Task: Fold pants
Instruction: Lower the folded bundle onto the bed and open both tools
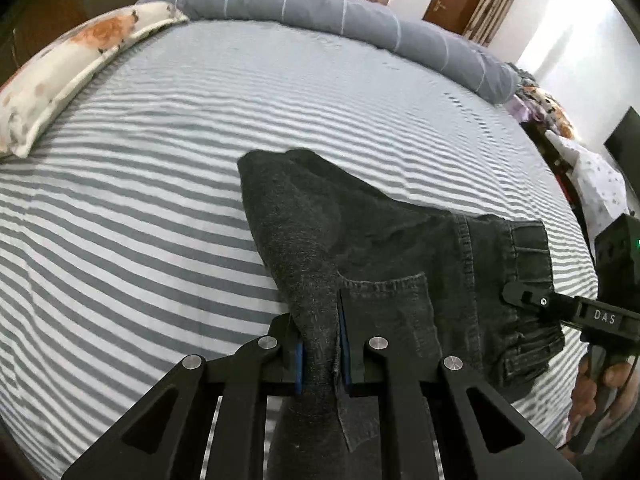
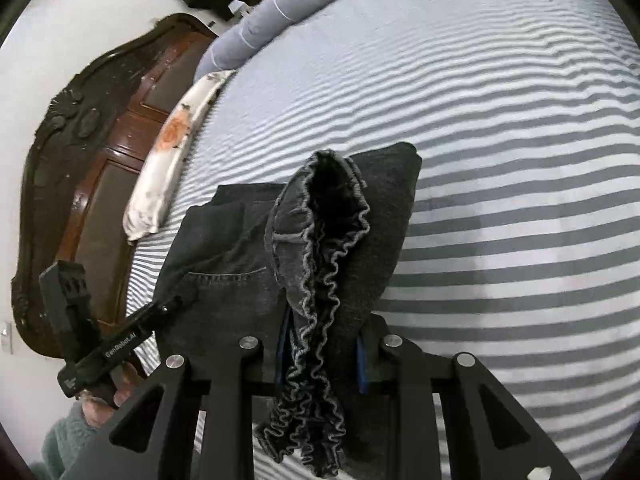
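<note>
While the left gripper (image 1: 322,354) pinches a folded edge, the right gripper (image 2: 320,354) clamps the ruffled waistband of the dark pants (image 1: 380,248).

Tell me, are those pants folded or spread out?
Folded: the pants hang in a doubled-up bundle, layers stacked, held by the left gripper and right gripper.

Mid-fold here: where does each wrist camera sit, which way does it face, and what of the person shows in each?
Left wrist: on the left tool, angled down across the striped bed; shut on the dark pants; the right hand shows at the right edge.
Right wrist: on the right tool, angled down toward the headboard; shut on the pants' ruffled waistband; the left hand shows lower left.
Shared: pants, bed, floral pillow, grey rolled blanket.
</note>
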{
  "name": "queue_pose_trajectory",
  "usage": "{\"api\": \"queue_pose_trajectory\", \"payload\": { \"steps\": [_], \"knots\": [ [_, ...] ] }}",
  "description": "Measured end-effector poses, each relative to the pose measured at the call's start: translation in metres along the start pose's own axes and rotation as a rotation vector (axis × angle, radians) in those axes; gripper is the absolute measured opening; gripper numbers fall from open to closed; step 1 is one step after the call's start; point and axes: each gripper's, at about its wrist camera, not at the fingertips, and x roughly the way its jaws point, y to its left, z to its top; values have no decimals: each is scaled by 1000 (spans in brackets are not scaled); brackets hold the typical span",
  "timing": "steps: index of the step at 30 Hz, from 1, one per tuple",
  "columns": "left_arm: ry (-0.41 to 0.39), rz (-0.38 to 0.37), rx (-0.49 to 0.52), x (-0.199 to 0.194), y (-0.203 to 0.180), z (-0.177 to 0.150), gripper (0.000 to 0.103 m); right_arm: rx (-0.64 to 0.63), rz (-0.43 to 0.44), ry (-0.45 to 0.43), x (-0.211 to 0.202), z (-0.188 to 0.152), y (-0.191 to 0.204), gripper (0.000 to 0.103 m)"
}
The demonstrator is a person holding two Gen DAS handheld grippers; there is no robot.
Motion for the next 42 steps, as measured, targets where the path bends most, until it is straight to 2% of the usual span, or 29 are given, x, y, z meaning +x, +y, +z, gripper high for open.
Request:
{"api": "queue_pose_trajectory", "payload": {
  "steps": [3,7,9,12,15,21,31,35,38,40,42],
  "knots": [
    [16,14,-20,13,9,-4,14,-12,-29,-1,8,-1,-9,29],
    [33,6,-44,23,21,-12,25,-79,-124,-10,13,-8,-9,46],
    [27,5,-58,21,26,-14,30,-97,-153,-23,11,-12,-7,53],
    [34,14,-59,15,28,-19,36,-126,-192,-30,4,-21,-2,57],
    [25,29,-40,3,27,-33,38,-173,-238,-45,-4,-34,6,63],
    [3,92,7,-14,19,-62,40,-184,-283,-83,-21,-63,5,63],
    [-15,266,61,-2,-3,-72,44,-153,-365,-89,-9,-63,6,66],
    [-5,319,66,-6,-14,-69,44,-176,-425,-108,-15,-66,24,68],
    [-3,312,59,-18,-24,-71,51,-216,-444,-138,-25,-76,48,69],
    [-19,318,64,-32,-34,-77,51,-245,-470,-163,-32,-87,68,74],
    [-44,316,58,-47,-41,-82,52,-253,-454,-185,-39,-99,84,75]
  ]
}}
